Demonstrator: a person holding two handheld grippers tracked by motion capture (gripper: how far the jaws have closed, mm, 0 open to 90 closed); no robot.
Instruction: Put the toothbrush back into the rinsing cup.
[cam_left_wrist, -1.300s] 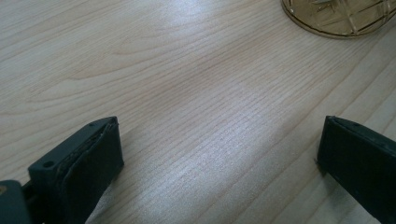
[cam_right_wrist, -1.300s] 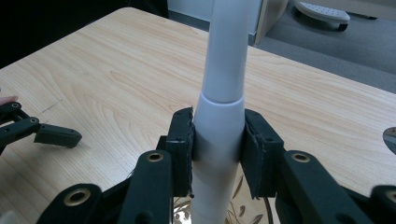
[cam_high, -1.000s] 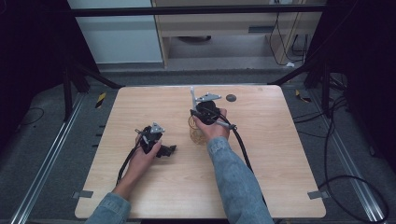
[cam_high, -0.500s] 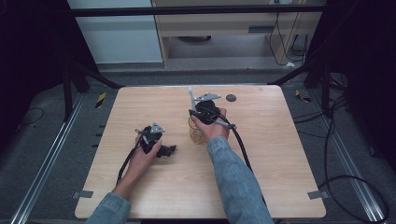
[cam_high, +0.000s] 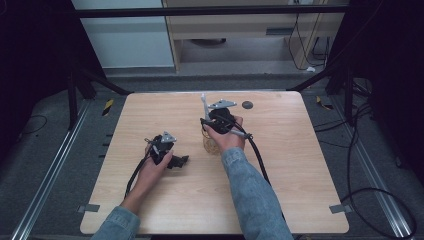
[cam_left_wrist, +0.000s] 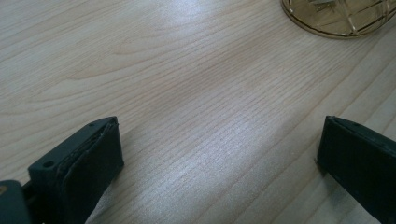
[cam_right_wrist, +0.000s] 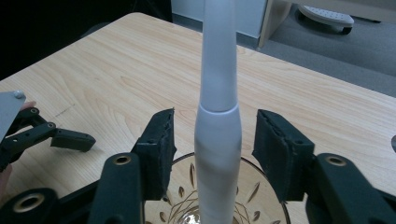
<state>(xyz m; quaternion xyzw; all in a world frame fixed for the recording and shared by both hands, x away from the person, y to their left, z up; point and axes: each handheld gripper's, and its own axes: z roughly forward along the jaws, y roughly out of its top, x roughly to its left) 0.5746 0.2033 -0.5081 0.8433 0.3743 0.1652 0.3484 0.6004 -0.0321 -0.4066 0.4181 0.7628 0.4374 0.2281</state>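
A white, tapering rod (cam_right_wrist: 217, 135) stands upright in an amber cut-glass cup (cam_right_wrist: 261, 205) on the wooden table (cam_high: 290, 165). My right gripper (cam_right_wrist: 215, 140) is just above the cup's rim with the rod between its jaws. The jaws have just been opening, and a gap shows between each pad and the rod. From above, the rod (cam_high: 203, 102) rises beside the right gripper (cam_high: 207, 121) and the cup (cam_high: 210, 145) sits under the hand. My left gripper (cam_left_wrist: 219, 154) rests low over the table to the left, open, with bare wood between its jaws; it is also seen as the left gripper (cam_high: 177, 161) from above.
A small dark disc (cam_high: 247, 104) lies on the table behind the right hand. The cup's base (cam_left_wrist: 341, 18) shows at the top right of the left gripper view. Cables trail from both grippers toward the near edge. Dark floor and rails surround the table.
Both hands stay in place and the rod stays upright in the cup. The spreading of the right jaws is too small to make out from above.
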